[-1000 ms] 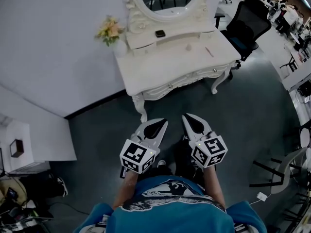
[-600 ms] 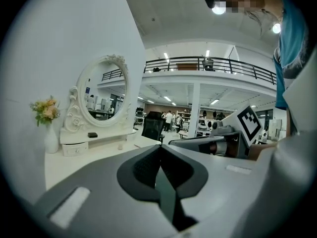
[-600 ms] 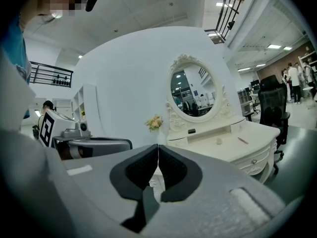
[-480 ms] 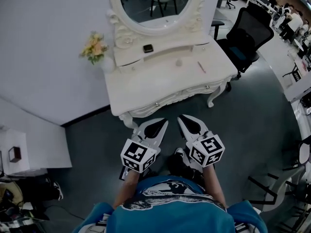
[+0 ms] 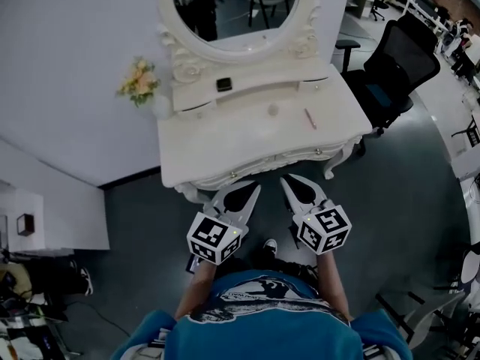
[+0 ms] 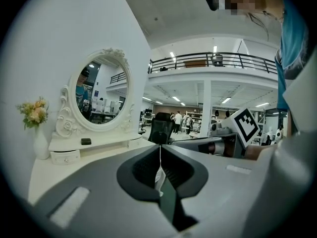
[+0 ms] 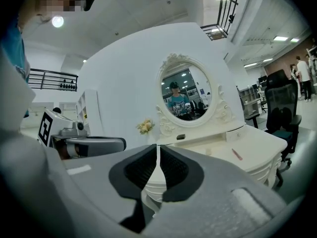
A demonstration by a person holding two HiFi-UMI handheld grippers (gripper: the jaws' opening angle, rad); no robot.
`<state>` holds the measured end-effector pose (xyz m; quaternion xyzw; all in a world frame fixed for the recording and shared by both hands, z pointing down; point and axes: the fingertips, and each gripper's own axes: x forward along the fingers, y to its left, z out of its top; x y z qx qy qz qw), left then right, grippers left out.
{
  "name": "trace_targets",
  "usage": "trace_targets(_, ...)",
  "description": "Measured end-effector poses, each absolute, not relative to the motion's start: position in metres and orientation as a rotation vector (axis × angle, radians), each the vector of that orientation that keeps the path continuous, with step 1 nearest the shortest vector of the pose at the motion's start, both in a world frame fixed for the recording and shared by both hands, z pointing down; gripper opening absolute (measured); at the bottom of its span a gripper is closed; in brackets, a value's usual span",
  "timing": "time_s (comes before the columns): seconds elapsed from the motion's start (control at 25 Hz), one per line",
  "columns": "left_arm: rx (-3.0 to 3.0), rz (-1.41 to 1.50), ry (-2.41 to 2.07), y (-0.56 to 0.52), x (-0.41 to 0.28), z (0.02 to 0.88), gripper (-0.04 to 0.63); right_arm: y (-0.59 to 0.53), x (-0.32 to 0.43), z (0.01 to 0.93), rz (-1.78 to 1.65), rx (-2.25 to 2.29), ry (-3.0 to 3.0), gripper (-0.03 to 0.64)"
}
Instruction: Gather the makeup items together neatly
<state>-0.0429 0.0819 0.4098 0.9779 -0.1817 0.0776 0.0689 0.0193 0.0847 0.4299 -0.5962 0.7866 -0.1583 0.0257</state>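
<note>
On a white dressing table point(image 5: 225, 147) lie a pink pencil point(image 5: 309, 118) and a small pale round item point(image 5: 273, 110). A black compact point(image 5: 223, 85) sits on the raised shelf under the oval mirror point(image 5: 232, 10). Both grippers hang in front of the table's near edge, below the tabletop, side by side. My left gripper point(image 5: 254, 188) is shut and empty. My right gripper point(image 5: 286, 179) shows only a hairline slit between its jaws and holds nothing. The right gripper view shows the pencil point(image 7: 237, 154) and compact point(image 7: 181, 137) ahead; the left gripper view shows the compact point(image 6: 85, 141).
A vase of yellow flowers point(image 5: 139, 82) stands at the table's back left corner. A black office chair point(image 5: 397, 62) is to the right of the table. A white wall runs behind and to the left. The floor is grey.
The dressing table has drawn closer and shifted left in the head view as the person walks toward it. Both grippers keep their place in front of the body, jaws together.
</note>
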Motion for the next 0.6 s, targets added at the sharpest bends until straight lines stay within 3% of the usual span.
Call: trace_targets(0.6, 2.891, 0.446, -0.579, 0.085, -0.017, 0.441, 0.044, 0.095, 0.046, 0.464, -0.631, -1.797, 2.373, 0.029)
